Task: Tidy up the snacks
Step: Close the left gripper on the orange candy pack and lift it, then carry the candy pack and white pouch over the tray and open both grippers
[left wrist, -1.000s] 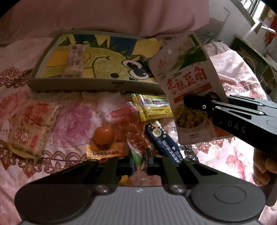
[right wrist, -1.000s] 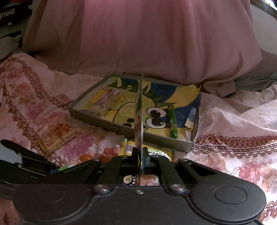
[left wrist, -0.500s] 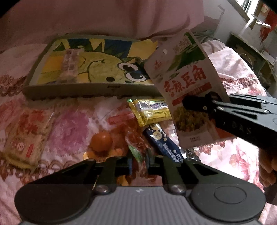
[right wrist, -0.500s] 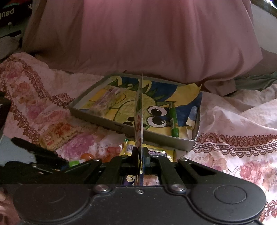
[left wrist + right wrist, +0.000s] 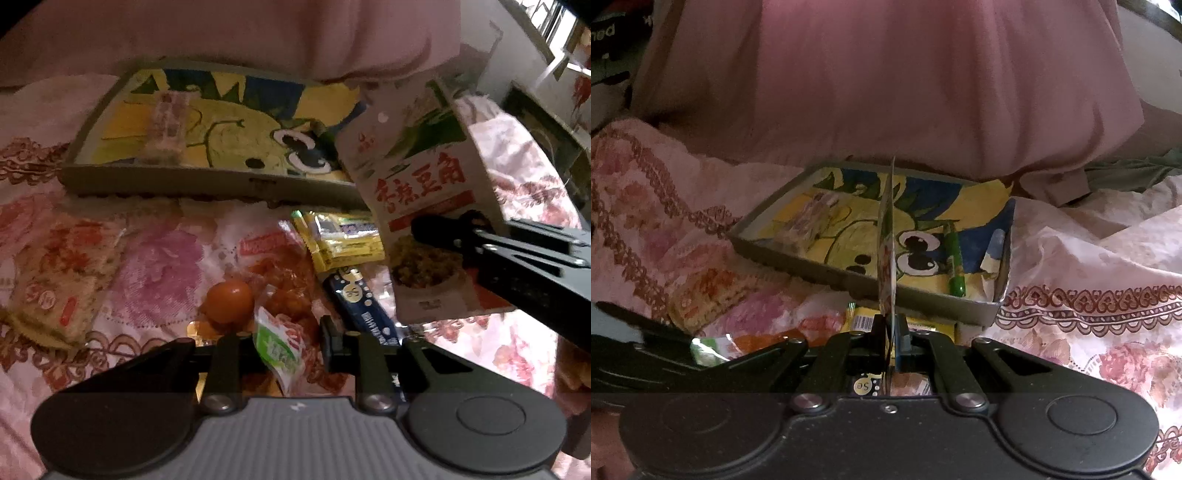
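Observation:
A shallow grey tray with a cartoon-printed floor lies on the bed; it shows in the right wrist view too. It holds a clear wrapped bar and a green pen. My right gripper is shut on a white snack pouch with red lettering and holds it upright above the bedspread, near the tray's front right corner. My left gripper is open, with a green-and-red packet lying loose between its fingers. Beside it lie an orange ball, a yellow packet and a dark blue stick.
A square cracker packet lies at the left on the floral bedspread. A clear bag of orange snacks is in the pile. A pink duvet rises behind the tray. Furniture stands at the far right.
My left gripper has opened, releasing the green-and-red packet. My right gripper has carried the white pouch slightly forward toward the tray.

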`<move>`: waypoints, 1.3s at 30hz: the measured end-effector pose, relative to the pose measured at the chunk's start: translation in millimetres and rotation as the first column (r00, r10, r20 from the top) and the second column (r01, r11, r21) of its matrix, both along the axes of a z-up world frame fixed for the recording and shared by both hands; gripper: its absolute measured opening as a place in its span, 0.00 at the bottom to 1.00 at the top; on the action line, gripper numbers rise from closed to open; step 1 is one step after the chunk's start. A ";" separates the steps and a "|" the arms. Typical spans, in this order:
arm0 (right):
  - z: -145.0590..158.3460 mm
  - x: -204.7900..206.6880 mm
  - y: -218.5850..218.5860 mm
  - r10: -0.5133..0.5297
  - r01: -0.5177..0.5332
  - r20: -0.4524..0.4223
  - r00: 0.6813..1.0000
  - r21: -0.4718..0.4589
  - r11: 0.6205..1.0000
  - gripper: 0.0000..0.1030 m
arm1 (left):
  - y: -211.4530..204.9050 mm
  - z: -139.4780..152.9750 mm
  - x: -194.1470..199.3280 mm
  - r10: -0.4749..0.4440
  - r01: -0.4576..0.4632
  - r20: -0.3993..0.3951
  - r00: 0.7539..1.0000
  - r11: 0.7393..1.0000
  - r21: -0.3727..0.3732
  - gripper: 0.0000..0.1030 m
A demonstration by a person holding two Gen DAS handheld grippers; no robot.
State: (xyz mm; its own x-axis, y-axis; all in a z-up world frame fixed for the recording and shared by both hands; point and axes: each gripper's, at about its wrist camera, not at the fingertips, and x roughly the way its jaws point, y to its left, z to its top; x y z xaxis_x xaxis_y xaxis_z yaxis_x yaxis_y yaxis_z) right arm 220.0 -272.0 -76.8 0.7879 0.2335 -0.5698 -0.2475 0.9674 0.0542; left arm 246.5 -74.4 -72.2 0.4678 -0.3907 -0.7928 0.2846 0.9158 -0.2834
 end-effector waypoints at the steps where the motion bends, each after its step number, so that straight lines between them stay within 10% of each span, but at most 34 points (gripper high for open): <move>1: 0.8 -0.2 -0.7 -0.002 0.002 0.005 1.000 0.004 1.000 0.03 | 1.8 3.4 -2.5 0.006 -0.006 0.003 1.000 1.000 -0.012 0.25; 22: 0.1 32.2 -15.7 -0.102 0.093 0.134 0.986 0.070 0.993 0.03 | 18.8 60.7 24.7 0.093 -0.060 0.250 0.964 0.989 -0.136 0.25; 39: -34.5 117.9 36.2 -0.087 0.153 0.234 0.968 -0.280 0.948 0.05 | 28.1 1.3 128.8 0.132 -0.088 0.334 0.933 0.986 -0.144 0.25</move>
